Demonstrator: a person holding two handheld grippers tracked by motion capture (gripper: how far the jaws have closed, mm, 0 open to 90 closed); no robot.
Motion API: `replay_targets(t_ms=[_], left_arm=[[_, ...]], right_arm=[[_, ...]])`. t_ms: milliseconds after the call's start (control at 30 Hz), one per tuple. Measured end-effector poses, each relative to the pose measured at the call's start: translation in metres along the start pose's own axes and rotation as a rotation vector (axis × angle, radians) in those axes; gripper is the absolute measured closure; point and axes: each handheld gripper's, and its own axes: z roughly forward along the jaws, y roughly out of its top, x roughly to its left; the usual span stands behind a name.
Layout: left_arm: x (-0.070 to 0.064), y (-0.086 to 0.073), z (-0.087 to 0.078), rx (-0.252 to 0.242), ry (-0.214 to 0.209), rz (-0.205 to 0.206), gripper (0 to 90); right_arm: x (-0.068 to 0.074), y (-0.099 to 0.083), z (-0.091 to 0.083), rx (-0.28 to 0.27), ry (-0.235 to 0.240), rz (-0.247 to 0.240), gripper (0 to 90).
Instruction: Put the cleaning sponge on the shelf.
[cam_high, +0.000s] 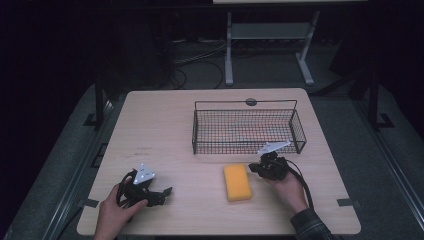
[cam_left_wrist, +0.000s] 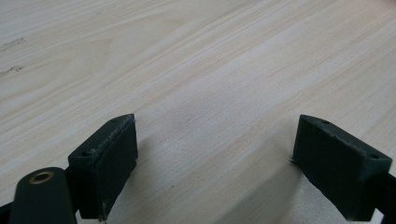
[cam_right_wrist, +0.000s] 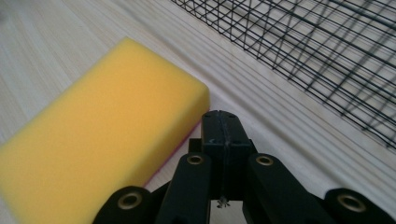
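Both hand-held grippers sat low over the light wood bench (cam_high: 165, 130), each gripped by one of the person's hands. On the left, the hand-held gripper (cam_high: 161, 193) lay near the front-left part of the bench with its grey three-cornered plate on top; in the left gripper view its two black jaws stood wide apart, with bare wood grain between them and nothing held. The left hand (cam_high: 112, 212) wrapped its rear body.

On the right, the hand-held gripper (cam_high: 253, 167) was held by the right hand (cam_high: 290, 190), a dark sleeve showing at the wrist. In the right gripper view its jaws (cam_right_wrist: 225, 135) were pressed together, pad against pad, clamped on nothing. Their tips sat just beside the near corner of a yellow sponge (cam_right_wrist: 100, 140), which showed a thin pink layer along its underside; whether they touched it could not be told.

That sponge (cam_high: 237, 182) lay flat on the bench, in front of a black wire basket (cam_high: 248, 131) and apart from it. An orange-toned thing showed faintly through the basket mesh, too unclear to name.
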Motion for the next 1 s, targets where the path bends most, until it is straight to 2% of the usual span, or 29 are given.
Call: replay_targets(t_ms=[500,1000], left_arm=[[0.000,0.000,0.000,-0.001,0.000,-0.001,13.0],[0.000,0.000,0.000,0.000,0.000,-0.001,13.0]], right_arm=[[0.007,0.010,0.016,0.014,0.024,-0.024,89.6],[0.025,0.017,0.024,0.015,0.072,-0.063,89.6]])
